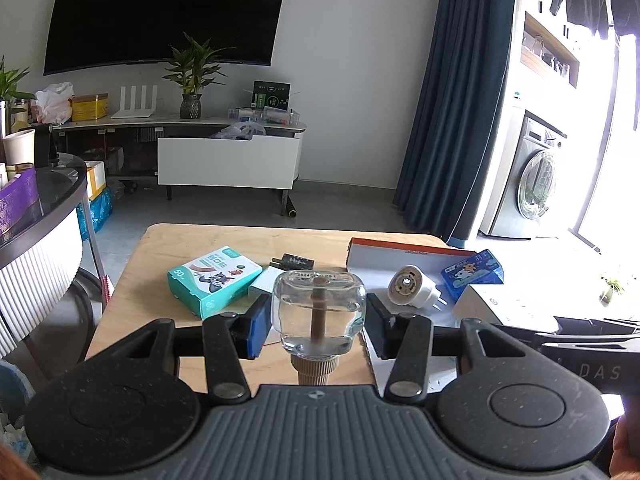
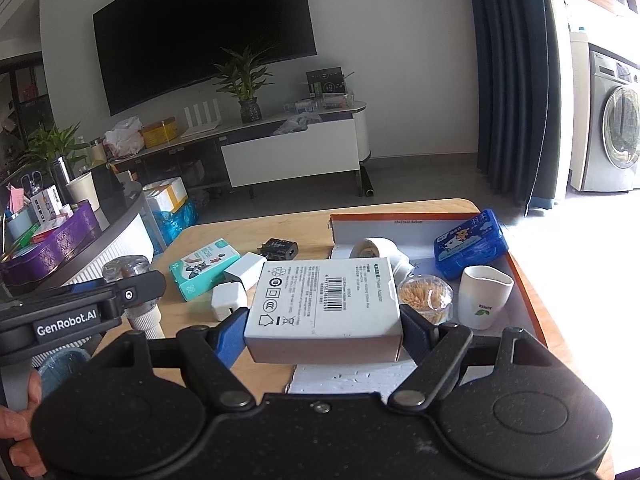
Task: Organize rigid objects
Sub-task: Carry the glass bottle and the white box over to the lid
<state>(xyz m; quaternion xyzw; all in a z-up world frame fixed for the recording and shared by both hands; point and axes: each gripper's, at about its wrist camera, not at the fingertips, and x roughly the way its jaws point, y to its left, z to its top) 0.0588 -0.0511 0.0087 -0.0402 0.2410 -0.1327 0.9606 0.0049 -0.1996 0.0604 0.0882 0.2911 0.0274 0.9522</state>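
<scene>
Holding both loads above the bench (image 1: 168,240) | your left hand-held gripper (image 1: 318,322) clamps the glass bottle (image 1: 319,312), smooth, may slip | your right hand-held gripper (image 2: 322,332) grips the white box (image 2: 324,304) by its rear end, may tip onto the toothpick jar (image 2: 426,298) in the tray (image 2: 528,292).

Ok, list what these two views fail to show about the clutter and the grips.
- White box, right wrist view: held by the right gripper; its contents are closed from sight, and its print is too small to read.
- White plug-in device, right wrist view: mostly hidden behind that box.
- Glass bottle, left wrist view: the left gripper closes on it, but its neck end is cut off by the gripper body.
</scene>
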